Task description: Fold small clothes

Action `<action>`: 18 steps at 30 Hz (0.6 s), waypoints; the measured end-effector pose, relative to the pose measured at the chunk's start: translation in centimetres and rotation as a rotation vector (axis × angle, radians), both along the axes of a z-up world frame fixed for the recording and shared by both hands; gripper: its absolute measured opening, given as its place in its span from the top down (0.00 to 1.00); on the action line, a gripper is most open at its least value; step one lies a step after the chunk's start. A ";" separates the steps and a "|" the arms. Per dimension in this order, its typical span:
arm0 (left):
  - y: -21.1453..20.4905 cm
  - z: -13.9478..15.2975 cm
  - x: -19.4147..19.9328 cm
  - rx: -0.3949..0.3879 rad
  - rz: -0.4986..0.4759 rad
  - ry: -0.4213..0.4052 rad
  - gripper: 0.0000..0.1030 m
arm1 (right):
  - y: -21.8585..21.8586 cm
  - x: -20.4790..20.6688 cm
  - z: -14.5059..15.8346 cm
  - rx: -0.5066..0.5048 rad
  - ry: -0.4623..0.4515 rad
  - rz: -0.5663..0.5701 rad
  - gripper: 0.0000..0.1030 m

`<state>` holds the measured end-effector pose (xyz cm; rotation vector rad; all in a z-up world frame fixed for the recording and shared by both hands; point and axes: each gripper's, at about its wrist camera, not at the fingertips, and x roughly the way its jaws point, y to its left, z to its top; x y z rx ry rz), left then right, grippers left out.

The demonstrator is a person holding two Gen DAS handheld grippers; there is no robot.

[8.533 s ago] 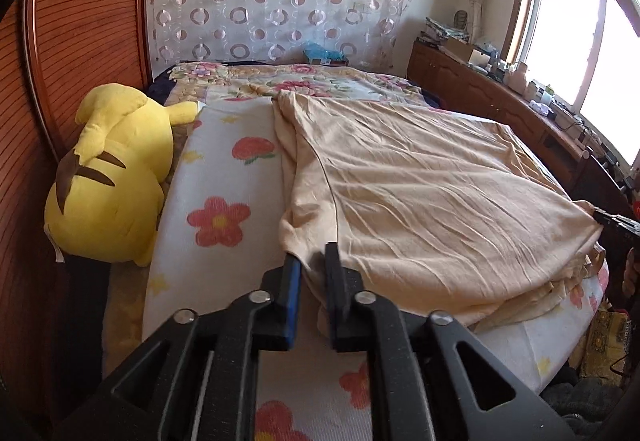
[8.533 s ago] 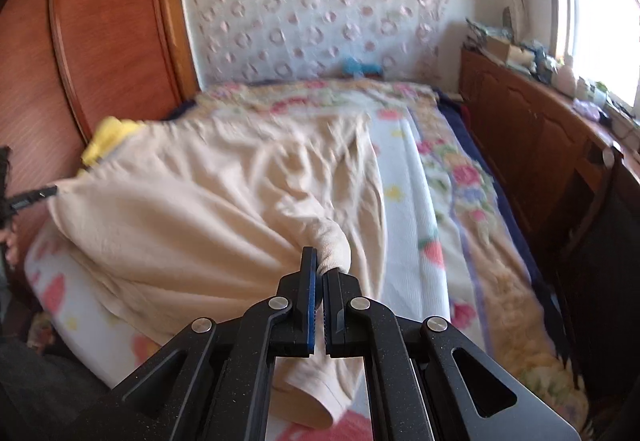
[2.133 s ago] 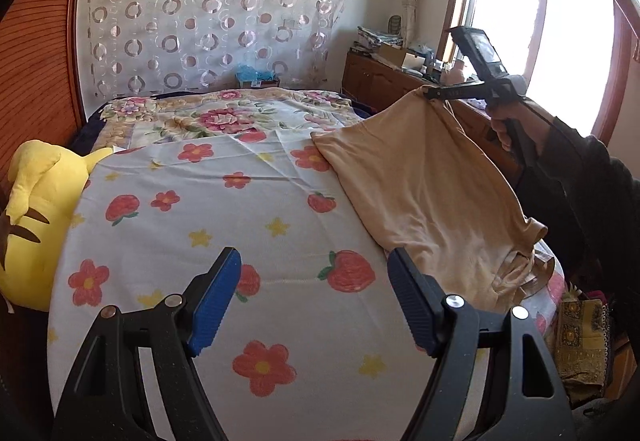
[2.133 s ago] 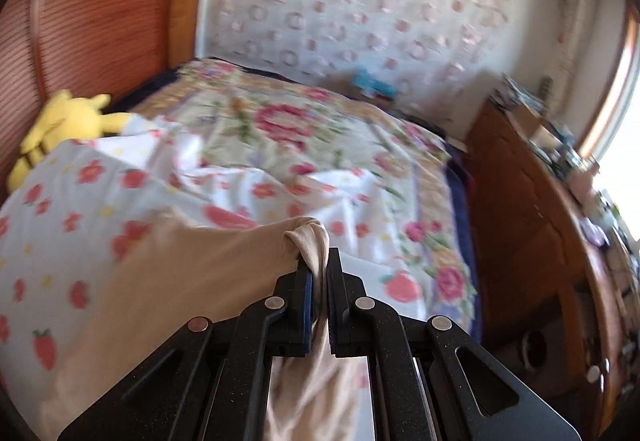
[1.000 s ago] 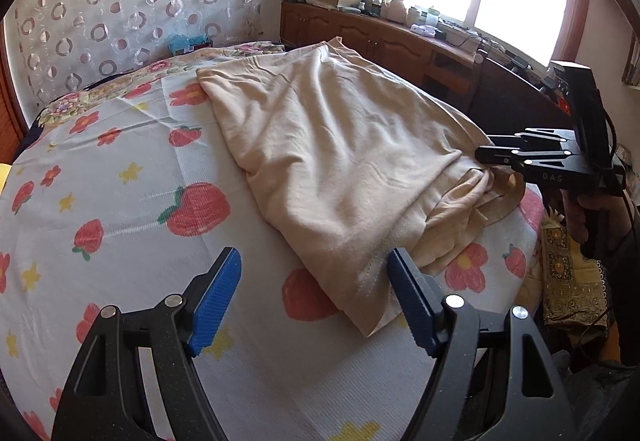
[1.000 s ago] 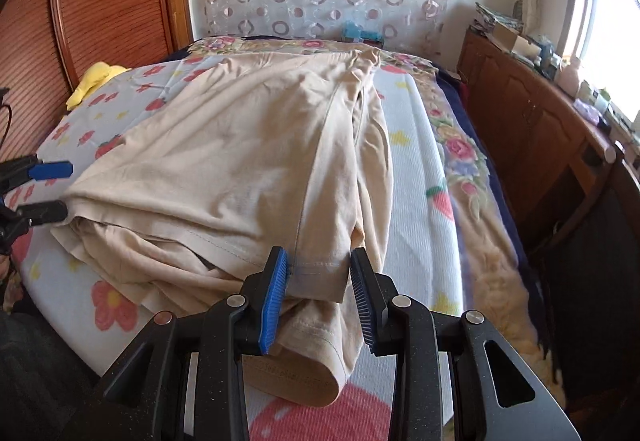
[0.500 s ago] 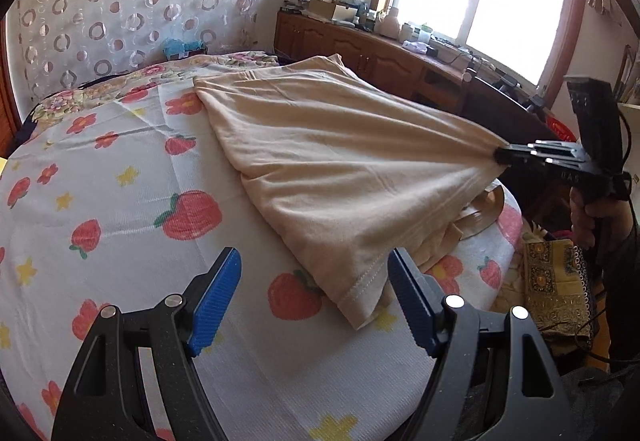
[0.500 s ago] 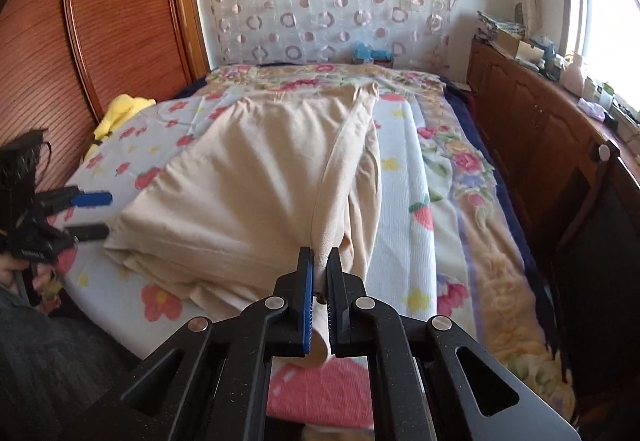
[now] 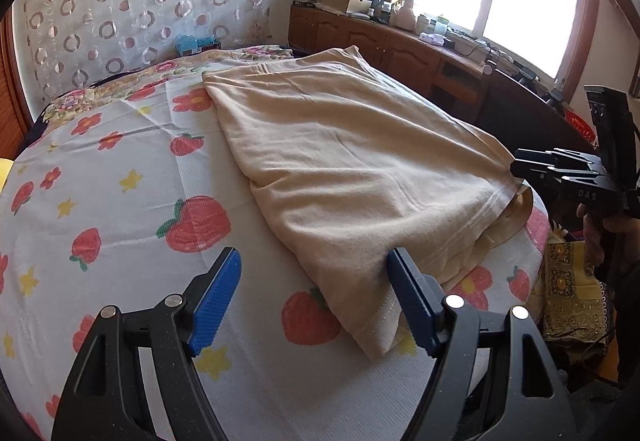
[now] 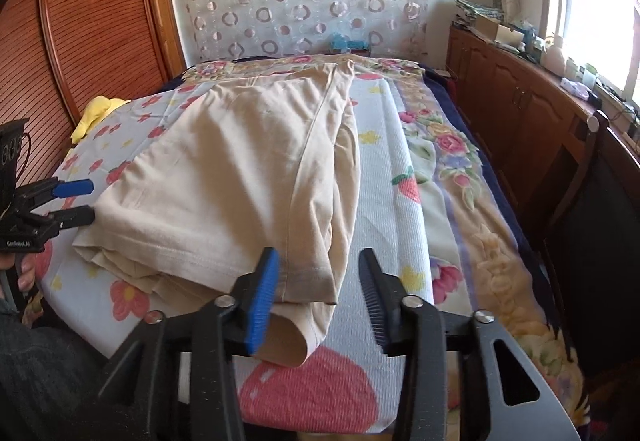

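A beige garment (image 9: 340, 145) lies folded lengthwise on the flower-and-strawberry sheet (image 9: 120, 193); it also shows in the right wrist view (image 10: 240, 177). My left gripper (image 9: 316, 293) is open and empty, its jaws either side of the garment's near hem corner. My right gripper (image 10: 320, 285) is open and empty, just behind the sleeve cuff (image 10: 304, 281). The right gripper shows in the left wrist view (image 9: 560, 177) at the garment's right corner. The left gripper shows in the right wrist view (image 10: 74, 201) at the garment's left edge.
A yellow plush toy (image 10: 96, 113) lies by the wooden headboard (image 10: 80, 33). A wooden cabinet (image 10: 520, 93) with clutter runs under the window. A dark chair (image 10: 592, 201) stands by the bed's right side. The bed's front edge is close below both grippers.
My right gripper has opened and let go of the garment's corner, which now lies flat on the bed. The left gripper stays open, slightly nearer the hem.
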<state>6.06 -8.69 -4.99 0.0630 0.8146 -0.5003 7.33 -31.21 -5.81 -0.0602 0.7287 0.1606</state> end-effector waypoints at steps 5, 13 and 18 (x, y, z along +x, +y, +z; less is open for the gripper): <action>-0.2 -0.5 0.2 0.001 -0.004 0.019 0.26 | 0.5 1.0 -1.7 0.007 0.042 0.004 0.55; -0.6 -1.4 -0.4 -0.038 -0.057 0.075 0.51 | 0.9 0.4 -1.8 0.041 0.066 0.076 0.54; -0.9 -1.3 -0.6 -0.059 -0.093 0.100 0.75 | 0.8 0.4 -1.7 0.049 0.070 0.126 0.90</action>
